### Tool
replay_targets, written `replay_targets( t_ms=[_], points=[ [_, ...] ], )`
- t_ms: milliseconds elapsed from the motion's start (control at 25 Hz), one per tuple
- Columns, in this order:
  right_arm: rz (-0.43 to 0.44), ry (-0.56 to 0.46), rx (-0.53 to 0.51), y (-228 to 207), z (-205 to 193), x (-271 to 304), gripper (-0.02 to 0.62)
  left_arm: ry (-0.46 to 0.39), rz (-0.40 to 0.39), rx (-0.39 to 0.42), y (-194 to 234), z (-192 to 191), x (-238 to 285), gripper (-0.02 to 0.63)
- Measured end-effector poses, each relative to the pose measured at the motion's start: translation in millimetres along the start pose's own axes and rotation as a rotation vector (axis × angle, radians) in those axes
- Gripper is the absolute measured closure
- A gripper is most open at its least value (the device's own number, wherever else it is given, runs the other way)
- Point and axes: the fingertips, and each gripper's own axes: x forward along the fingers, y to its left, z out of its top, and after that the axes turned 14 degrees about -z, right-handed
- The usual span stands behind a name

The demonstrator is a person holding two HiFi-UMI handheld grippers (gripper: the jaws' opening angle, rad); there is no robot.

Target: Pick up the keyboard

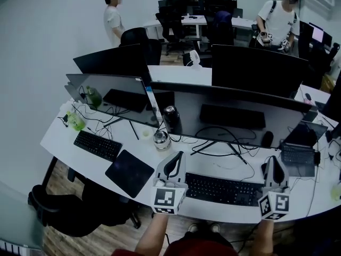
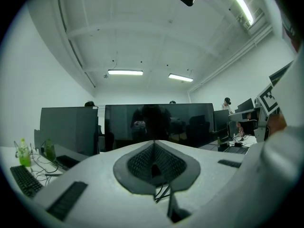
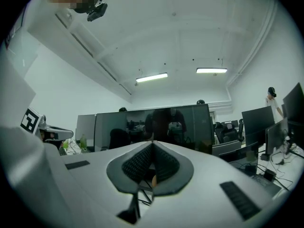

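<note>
Lying along the near edge of the white desk (image 1: 58, 138), the black keyboard (image 1: 222, 190) runs left to right between two hand-held grippers. The left gripper (image 1: 173, 168) is just beside its left end and the right gripper (image 1: 273, 170) just beside its right end, about equally near. Both have their jaws pressed together, empty, pointing level toward the monitor (image 1: 229, 116). Loose cables (image 1: 213, 145) and a mouse (image 1: 267, 138) lie behind the keyboard. Nothing blocks its ends.

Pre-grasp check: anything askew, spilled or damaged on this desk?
Nothing spilled or damaged. The keyboard lies flat between the left gripper and right gripper, both shut. Only oddity: loose cables sprawl behind it, under the monitor.
</note>
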Motion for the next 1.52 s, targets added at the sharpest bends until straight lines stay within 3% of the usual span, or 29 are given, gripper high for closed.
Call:
replay_targets(
  t_ms=[560,880,1520],
  points=[
    [-0.008,0.018,-0.001,-41.4,-5.9,9.7,0.597,0.060,0.033,0.003,-8.3,-12.8,11.8,0.600],
    [-0.010,0.091,-0.019,-52.5,-34.9,12.3,0.595,0.132,0.005,-0.041,-11.5,-47.6,14.7,0.594],
    [-0.039,0.366,-0.047,-89.0,-151.2,5.8,0.486,0.358,-0.080,-0.192,-24.5,-152.7,14.4,0.430]
  ],
)
